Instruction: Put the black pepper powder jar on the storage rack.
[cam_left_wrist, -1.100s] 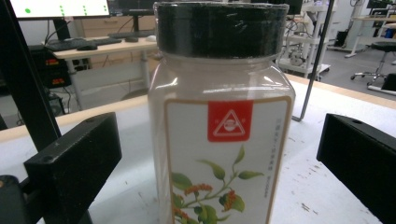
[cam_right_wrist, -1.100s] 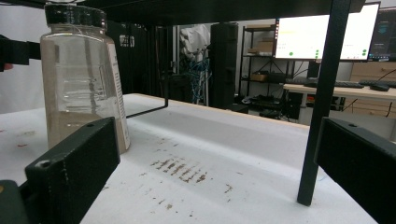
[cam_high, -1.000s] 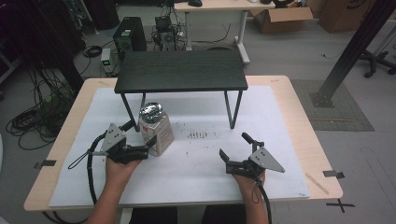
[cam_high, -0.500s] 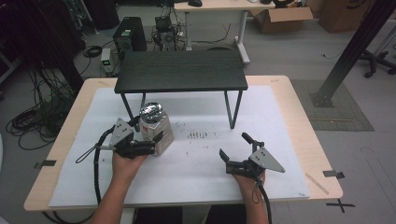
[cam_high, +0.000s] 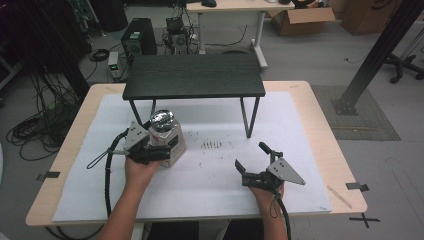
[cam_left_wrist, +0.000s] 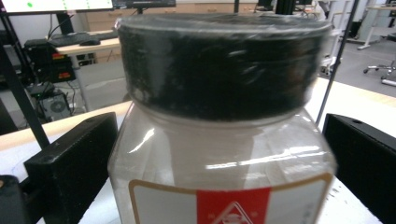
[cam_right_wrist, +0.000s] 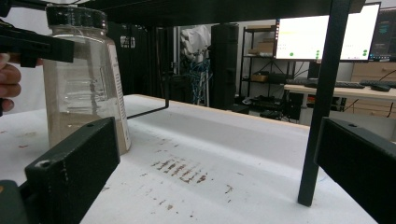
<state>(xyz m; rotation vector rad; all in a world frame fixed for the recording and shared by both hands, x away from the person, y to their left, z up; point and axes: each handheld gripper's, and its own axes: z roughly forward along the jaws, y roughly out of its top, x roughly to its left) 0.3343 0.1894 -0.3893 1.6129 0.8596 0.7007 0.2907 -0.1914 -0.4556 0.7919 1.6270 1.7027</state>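
Upright clear plastic jar with black screw lid stands between the spread jaws of the left hand-held gripper, contact unclear; right hand-held gripper, spread and empty, lies well apart at its 4 o'clock.

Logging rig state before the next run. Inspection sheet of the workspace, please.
Surface: table under a white mat; brown marks mid-mat.
Job's things: clear jar with a black lid, upright on the mat near the black shelf; red-and-white label; looks empty.
Clutter: tape bits at the table's edges; else nothing seen.
Grippers: left tool has its jaws on either side of the jar, contact not clear; right tool open, low over the mat, holding nothing.
Cables: one trails from each tool toward the person; a tangle on the floor at left.
Surroundings: PC tower, desk, cardboard boxes, black post.
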